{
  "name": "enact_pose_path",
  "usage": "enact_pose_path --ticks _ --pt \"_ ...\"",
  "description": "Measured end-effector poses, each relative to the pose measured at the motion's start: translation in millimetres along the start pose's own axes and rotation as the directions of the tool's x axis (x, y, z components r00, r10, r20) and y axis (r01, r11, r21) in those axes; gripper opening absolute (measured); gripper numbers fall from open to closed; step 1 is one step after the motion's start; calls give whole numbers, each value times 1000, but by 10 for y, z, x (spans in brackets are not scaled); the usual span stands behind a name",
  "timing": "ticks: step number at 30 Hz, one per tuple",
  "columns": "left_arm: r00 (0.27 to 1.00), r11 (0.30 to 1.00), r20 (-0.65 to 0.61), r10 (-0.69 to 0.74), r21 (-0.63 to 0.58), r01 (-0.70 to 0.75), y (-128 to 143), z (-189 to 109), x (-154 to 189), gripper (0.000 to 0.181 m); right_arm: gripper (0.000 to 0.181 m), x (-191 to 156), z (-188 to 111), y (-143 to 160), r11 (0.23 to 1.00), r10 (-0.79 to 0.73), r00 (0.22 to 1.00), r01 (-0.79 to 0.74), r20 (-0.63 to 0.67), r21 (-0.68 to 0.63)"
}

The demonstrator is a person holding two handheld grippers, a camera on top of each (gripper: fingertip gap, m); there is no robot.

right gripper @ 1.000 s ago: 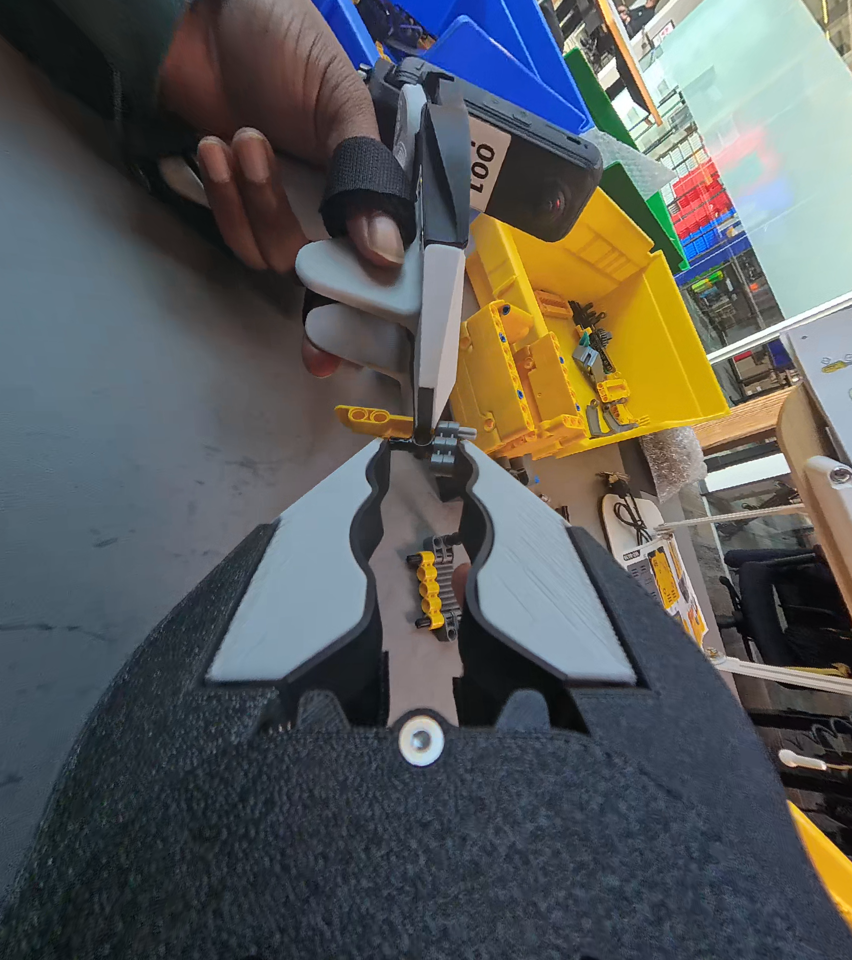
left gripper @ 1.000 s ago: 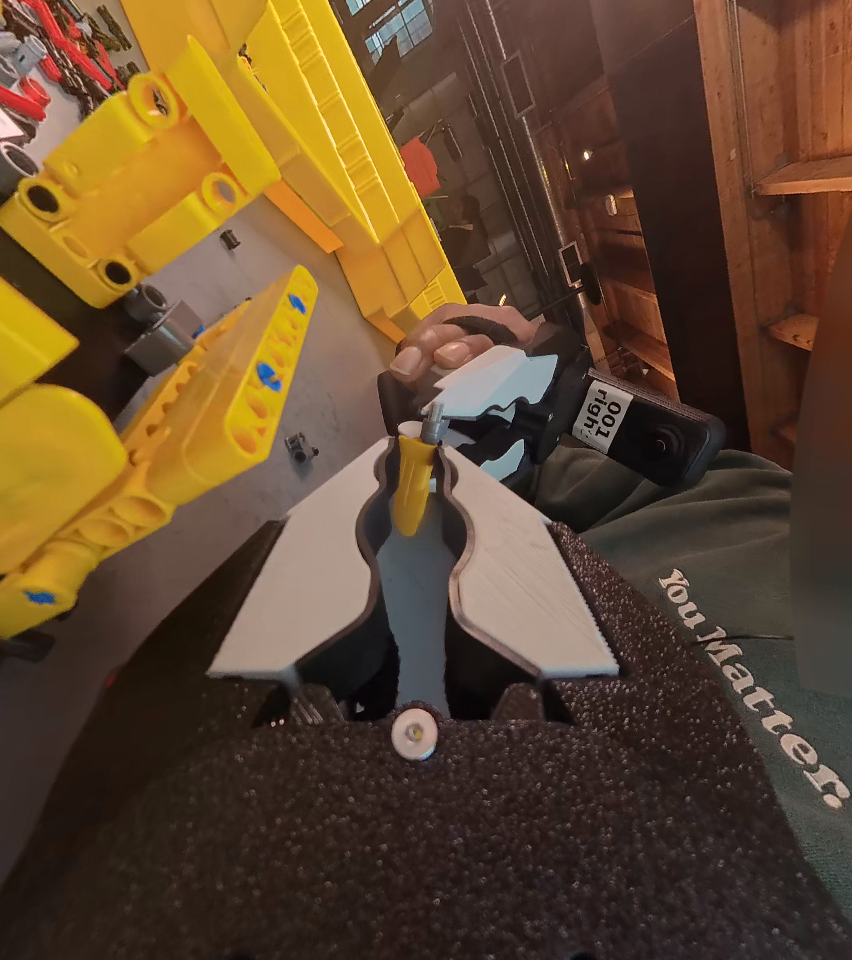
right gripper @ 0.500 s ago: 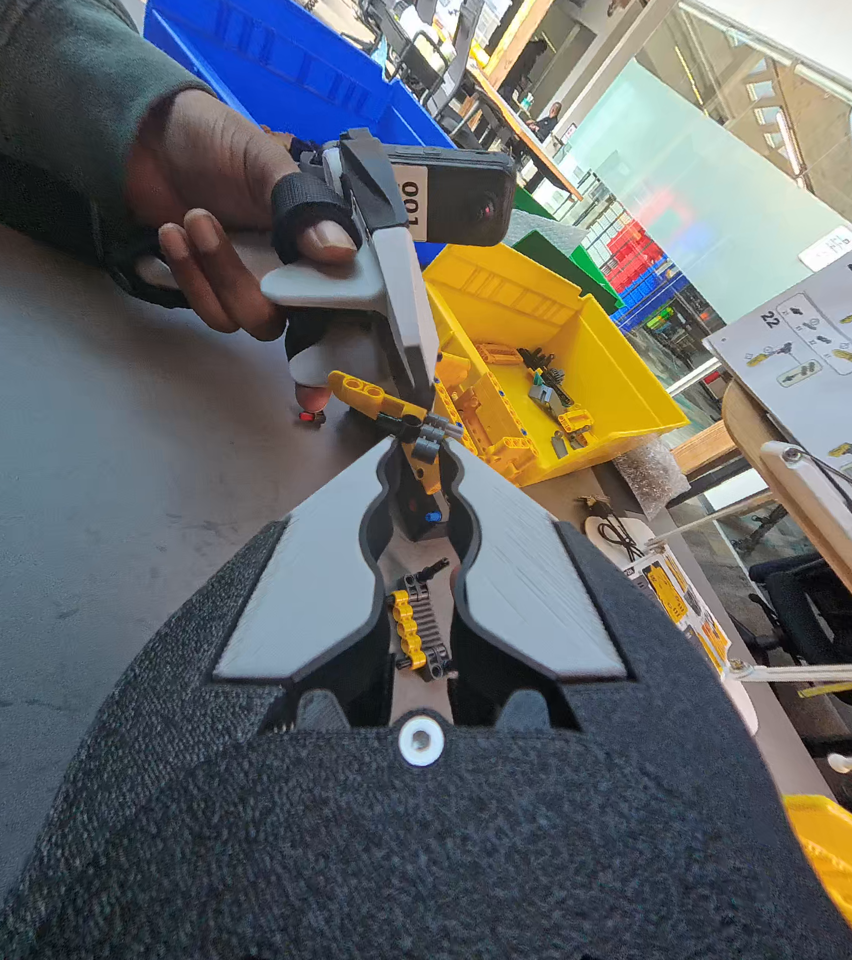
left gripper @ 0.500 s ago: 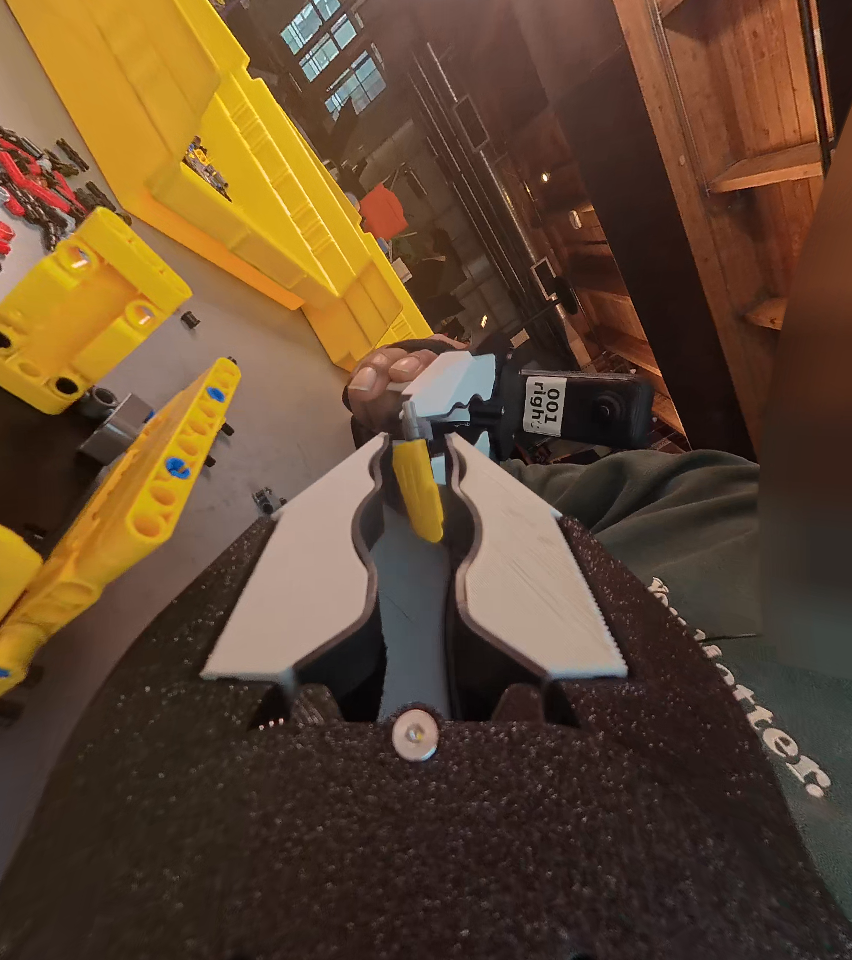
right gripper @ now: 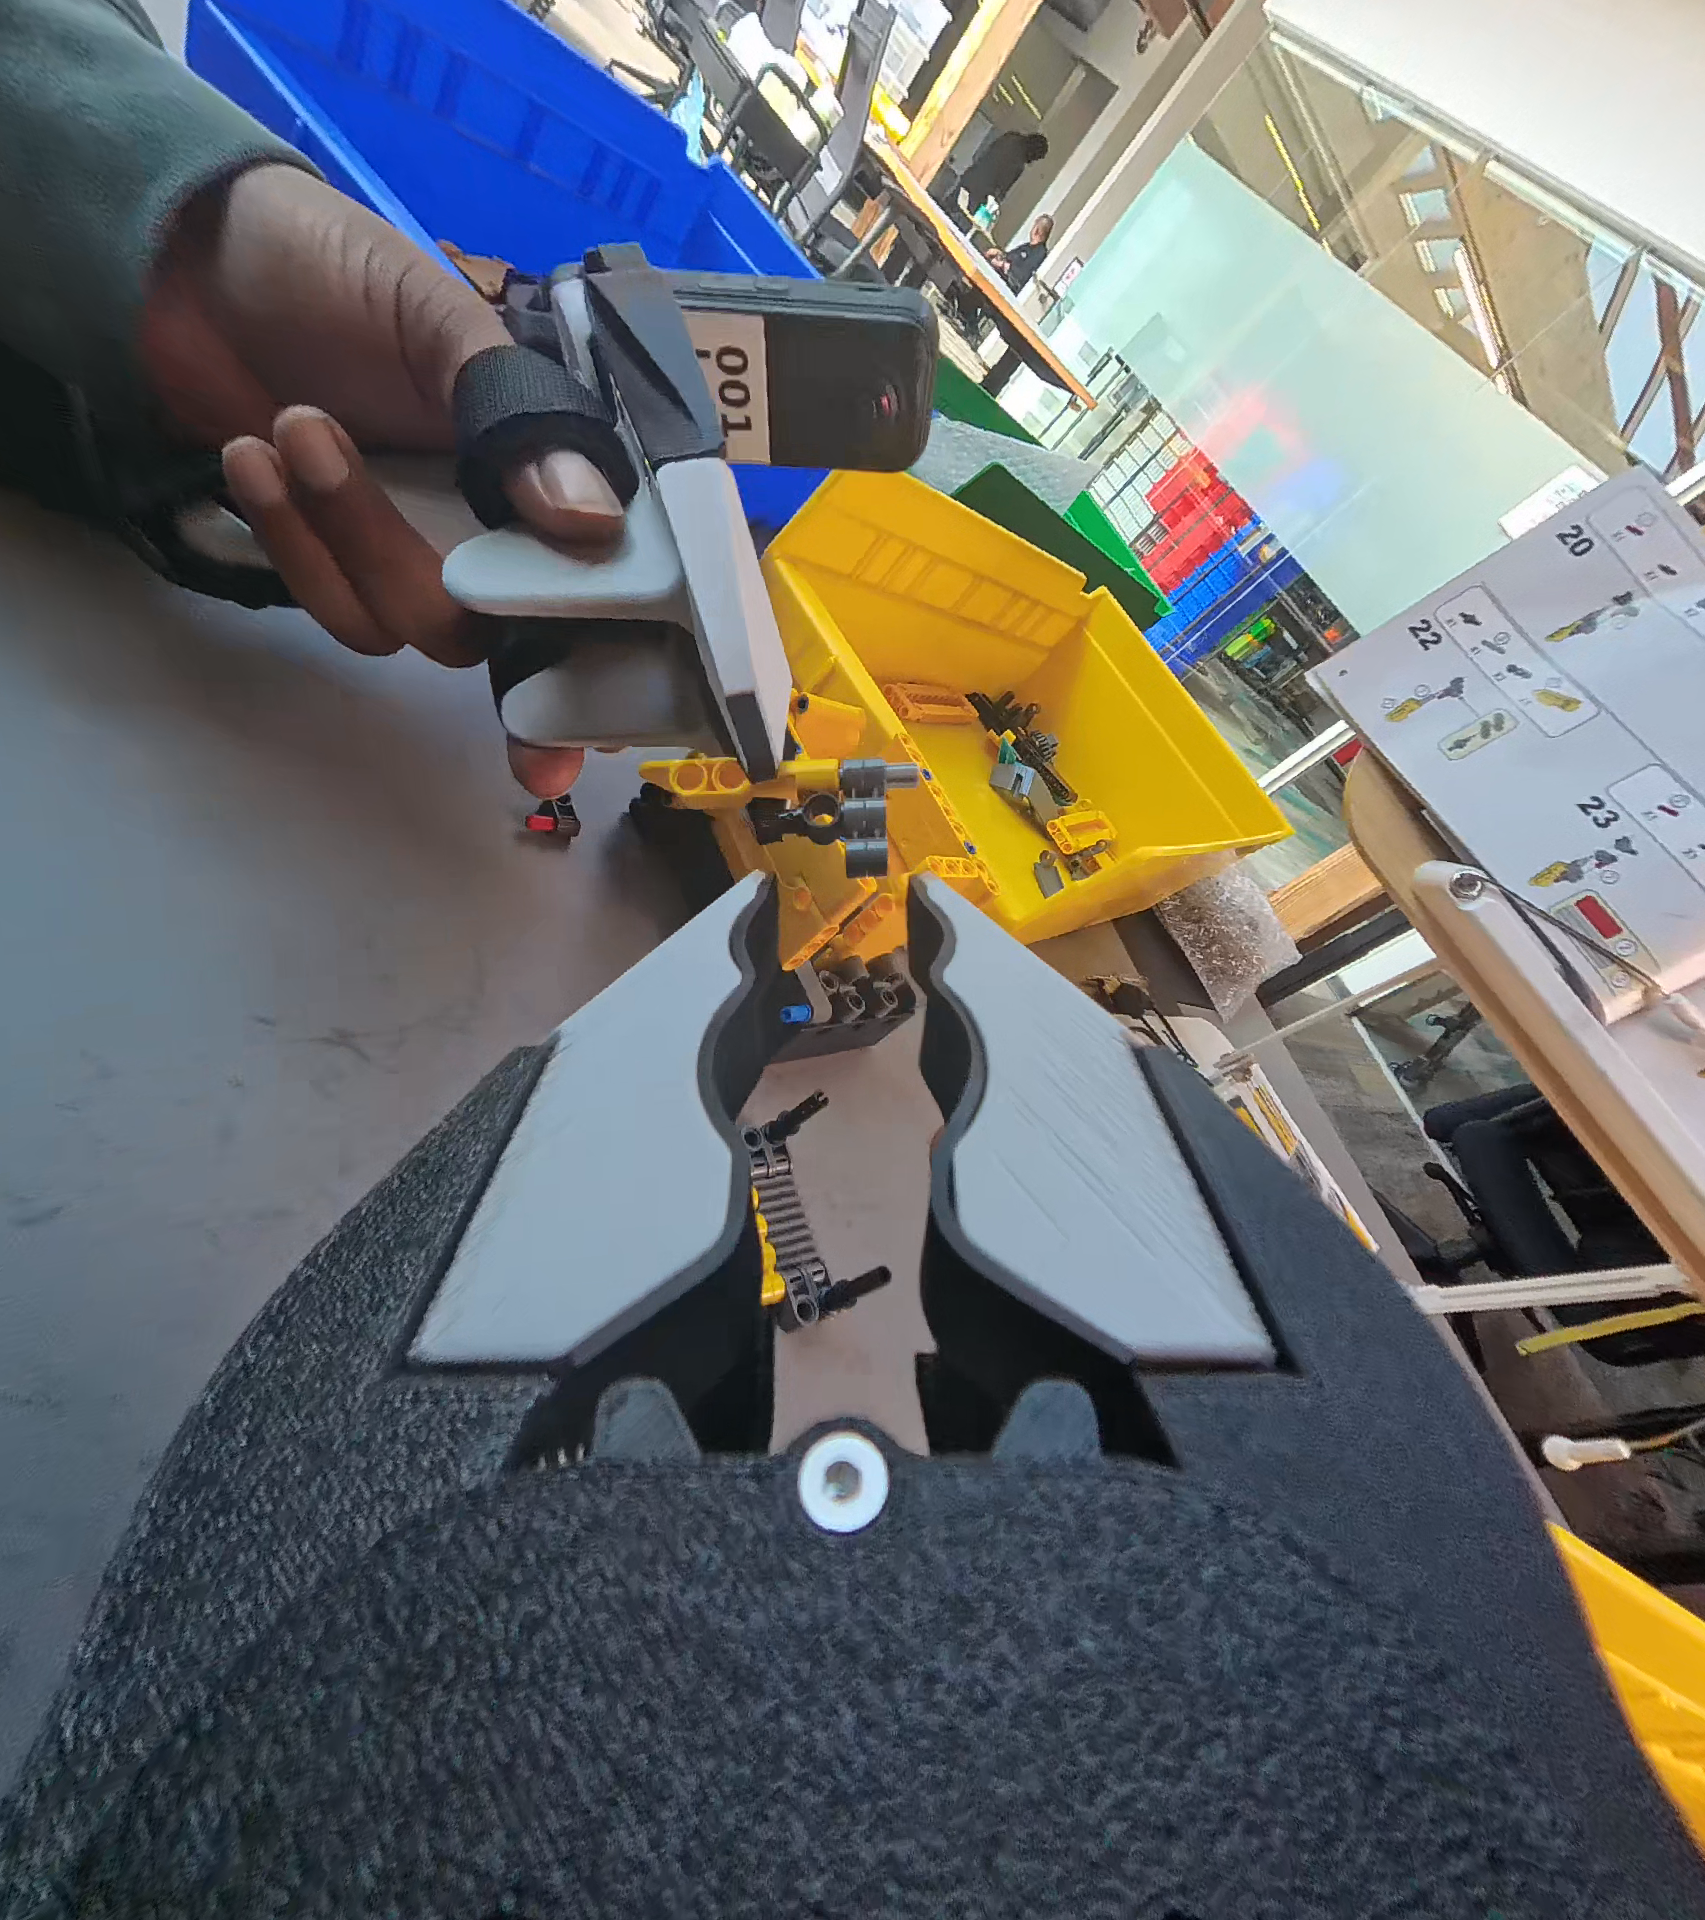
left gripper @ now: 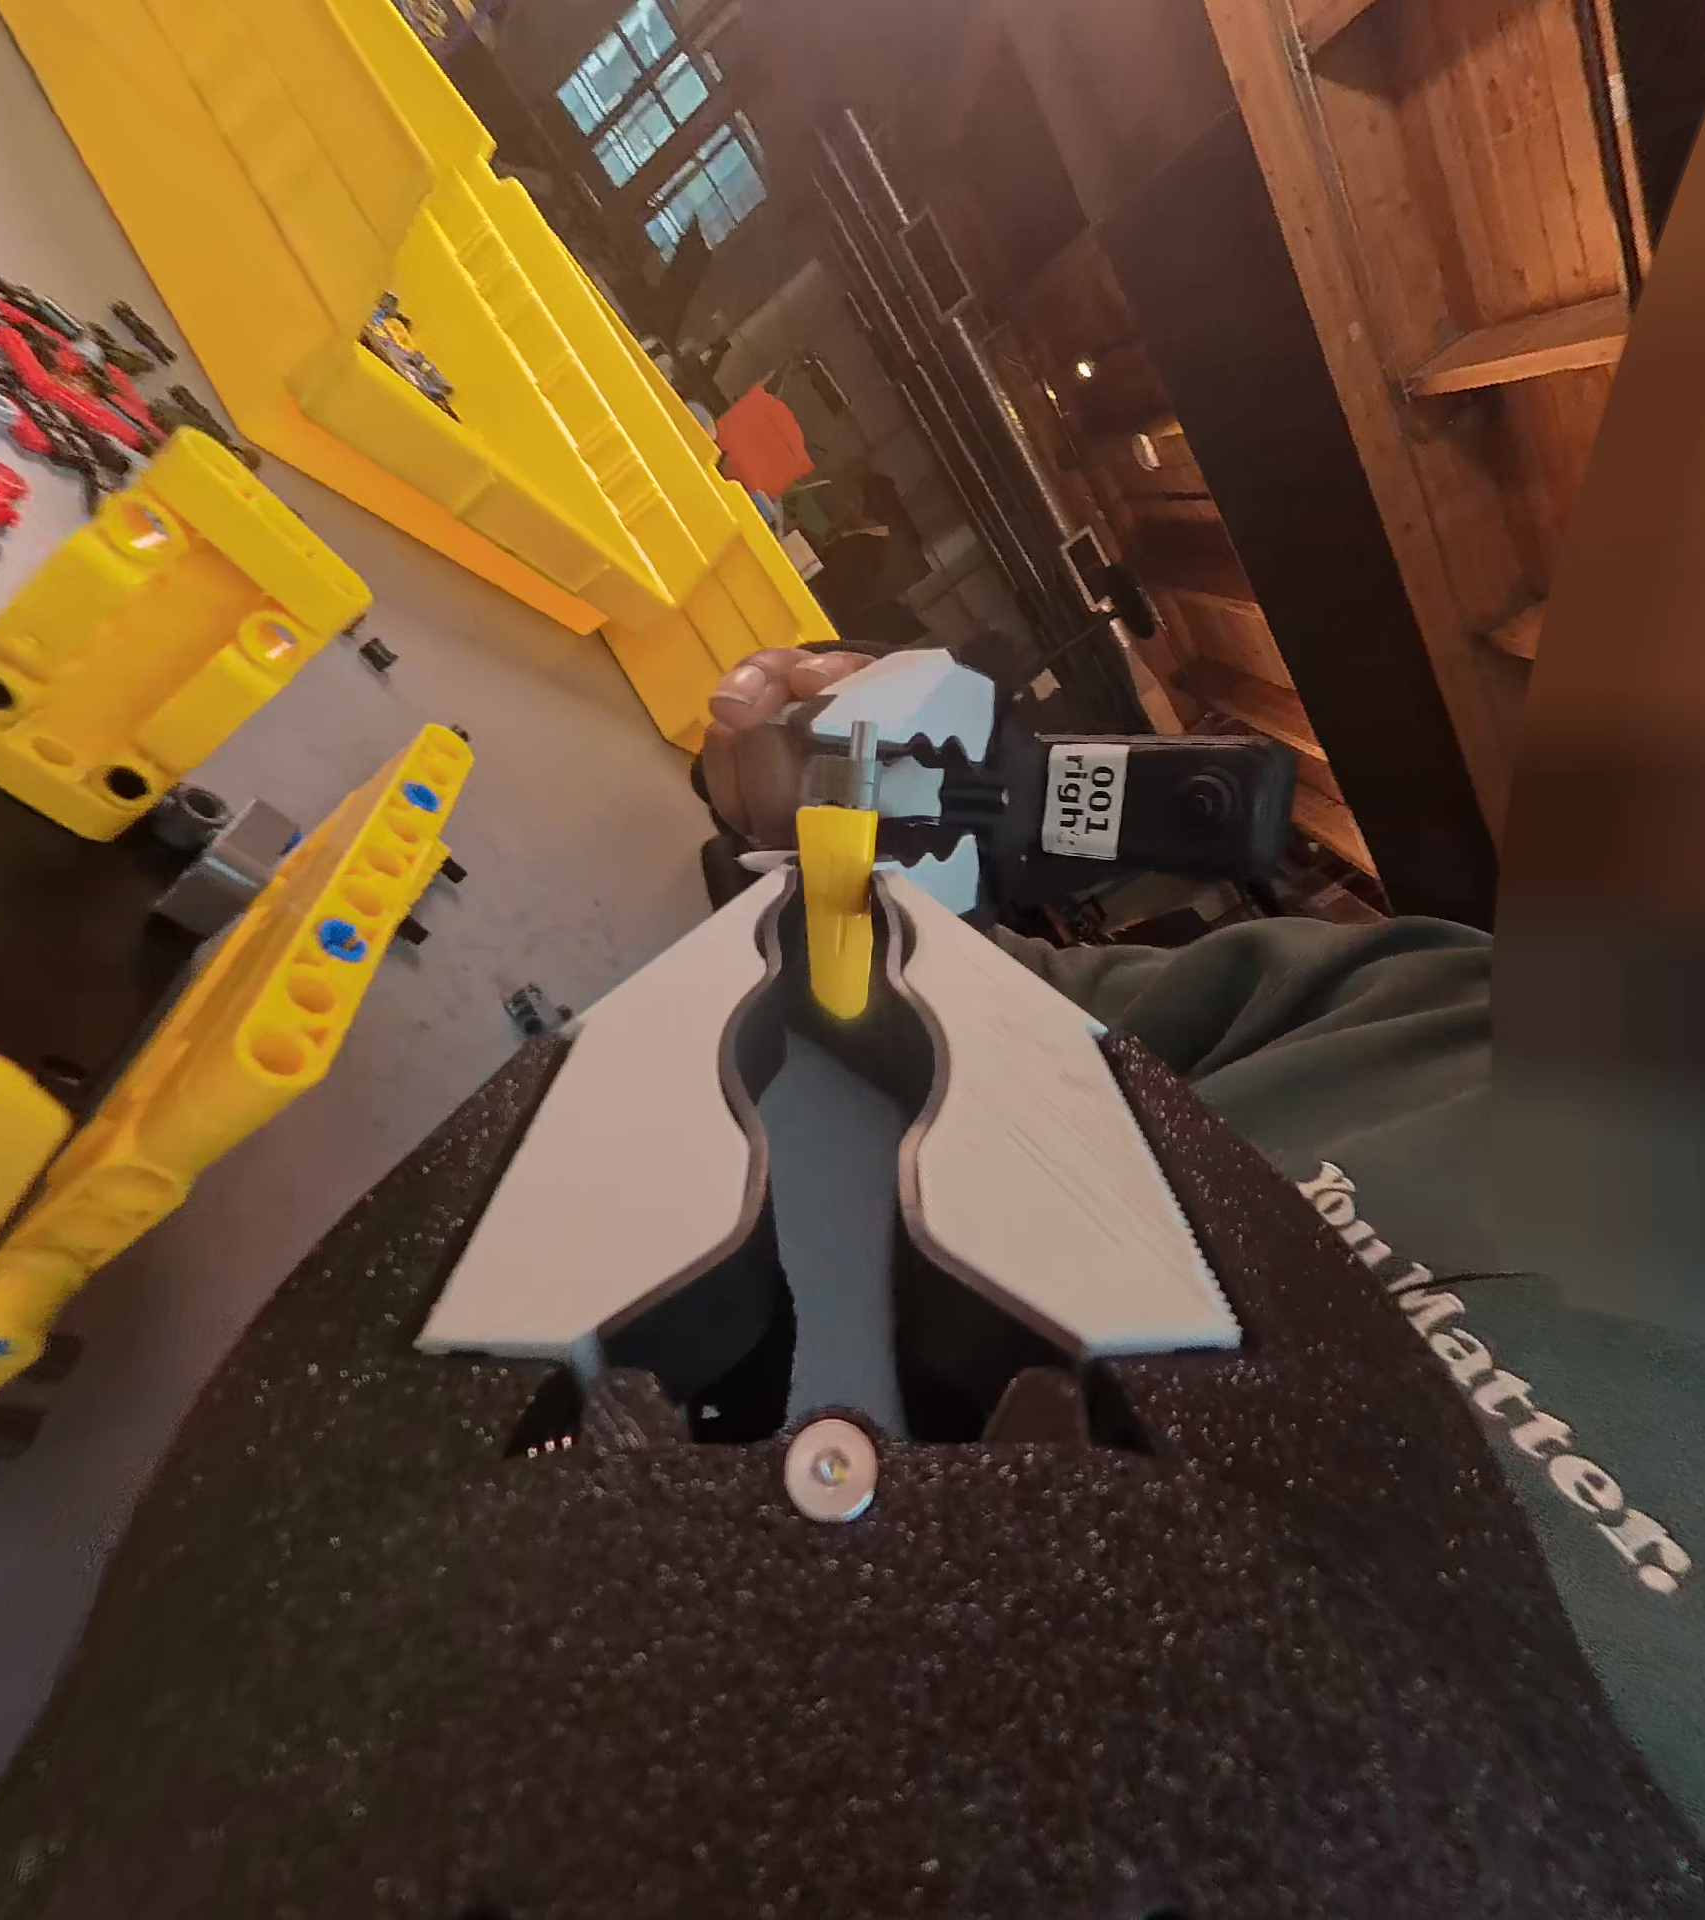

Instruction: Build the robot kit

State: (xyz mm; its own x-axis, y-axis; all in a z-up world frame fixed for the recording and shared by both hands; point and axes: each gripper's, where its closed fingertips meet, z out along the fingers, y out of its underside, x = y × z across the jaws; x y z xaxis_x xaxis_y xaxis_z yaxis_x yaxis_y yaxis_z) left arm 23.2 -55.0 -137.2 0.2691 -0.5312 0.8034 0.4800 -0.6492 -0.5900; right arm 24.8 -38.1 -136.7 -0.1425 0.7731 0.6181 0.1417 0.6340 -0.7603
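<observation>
A grey table [right gripper: 152, 987] is carrying yellow bins [left gripper: 474, 343] and loose toy-brick parts; an instruction sheet [right gripper: 1606, 748] is standing at the right of the right wrist view.

The left gripper [left gripper: 832, 883] is clamping a yellow beam [left gripper: 835, 914], jaws nearly closed on it. The beam's long axis is running forward along the fingers, a grey pin piece [left gripper: 843, 774] capping its far end. In the right wrist view the beam is lying roughly level, pins pointing right.

The right gripper [right gripper: 837, 894] is standing with jaws narrowly apart, holding nothing, just short of the pin piece.

A yellow assembly [right gripper: 827, 914] behind it is partly hidden.
</observation>
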Motion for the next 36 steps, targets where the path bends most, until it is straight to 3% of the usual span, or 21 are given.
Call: enact_pose_path --ticks 3,9,14,18,25,36 --pt "992 997 102 76 15 -78 -54 -42 -97 11 30 -3 2 -59 997 78 997 -78 21 9" --pt "989 998 137 55 27 -59 -38 -7 -152 11 60 -95 215 13 987 121 992 -122 -18 -102" --pt "984 999 174 36 12 -38 20 13 -226 11 52 -175 296 125 981 58 998 -62 -25 -186" --pt "992 1000 125 -8 9 7 31 13 -184 11 52 -189 274 97 984 94 996 -93 2 -152" --pt "982 993 -152 -112 18 116 5 52 168 12 52 -156 120 -242 983 155 985 -161 72 87" --pt "967 984 -184 -177 -5 179 60 65 171 7 51 -222 92 -214 994 88 991 -94 100 58"
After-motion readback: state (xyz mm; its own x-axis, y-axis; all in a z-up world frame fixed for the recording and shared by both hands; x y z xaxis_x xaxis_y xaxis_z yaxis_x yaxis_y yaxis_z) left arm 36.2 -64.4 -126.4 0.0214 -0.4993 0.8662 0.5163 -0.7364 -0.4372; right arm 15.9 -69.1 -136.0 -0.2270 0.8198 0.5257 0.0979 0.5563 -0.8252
